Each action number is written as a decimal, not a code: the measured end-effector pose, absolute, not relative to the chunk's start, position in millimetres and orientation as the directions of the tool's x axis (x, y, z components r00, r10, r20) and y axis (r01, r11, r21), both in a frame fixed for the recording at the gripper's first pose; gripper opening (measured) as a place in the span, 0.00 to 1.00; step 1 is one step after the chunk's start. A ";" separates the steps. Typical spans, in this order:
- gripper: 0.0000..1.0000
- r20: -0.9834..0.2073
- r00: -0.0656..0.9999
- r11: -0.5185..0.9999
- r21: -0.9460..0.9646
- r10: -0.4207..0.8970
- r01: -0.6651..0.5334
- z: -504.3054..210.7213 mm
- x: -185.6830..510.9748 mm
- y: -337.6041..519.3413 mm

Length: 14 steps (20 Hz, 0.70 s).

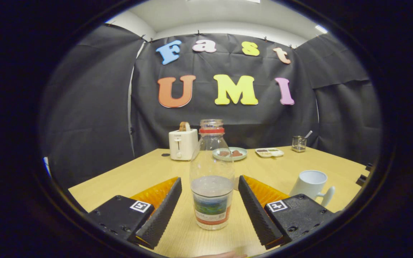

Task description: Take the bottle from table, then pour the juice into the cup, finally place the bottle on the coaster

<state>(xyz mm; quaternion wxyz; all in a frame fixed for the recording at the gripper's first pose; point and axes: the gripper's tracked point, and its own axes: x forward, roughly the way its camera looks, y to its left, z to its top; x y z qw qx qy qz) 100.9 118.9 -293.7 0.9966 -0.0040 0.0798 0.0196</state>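
A clear plastic bottle [212, 175] with a red neck ring, no cap and a label low on its body stands upright on the wooden table [127, 179]. Clear liquid fills about its lower third. My gripper [210, 188] is open, with one finger on each side of the bottle and a gap between each finger and the bottle. A white cup [311, 183] with its handle toward me stands to the right, just beyond the right finger. I see no coaster.
At the back of the table stand a white toaster [182, 144], a pale plate [229, 153] with brown food, a small white dish [269, 152] and a glass jar [299, 143] with a spoon. Black cloth walls close the booth.
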 end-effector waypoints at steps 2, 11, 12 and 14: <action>1.00 -0.156 0.987 1.000 -0.021 -0.024 0.021 -301.6 121.2 112.9; 0.79 -0.154 0.987 0.998 0.030 -0.043 0.049 -294.2 118.8 104.9; 0.79 -0.158 0.986 0.997 0.050 -0.047 0.055 -291.4 115.3 103.5; 0.79 -0.157 0.987 0.994 0.097 -0.043 0.059 -282.7 111.5 102.7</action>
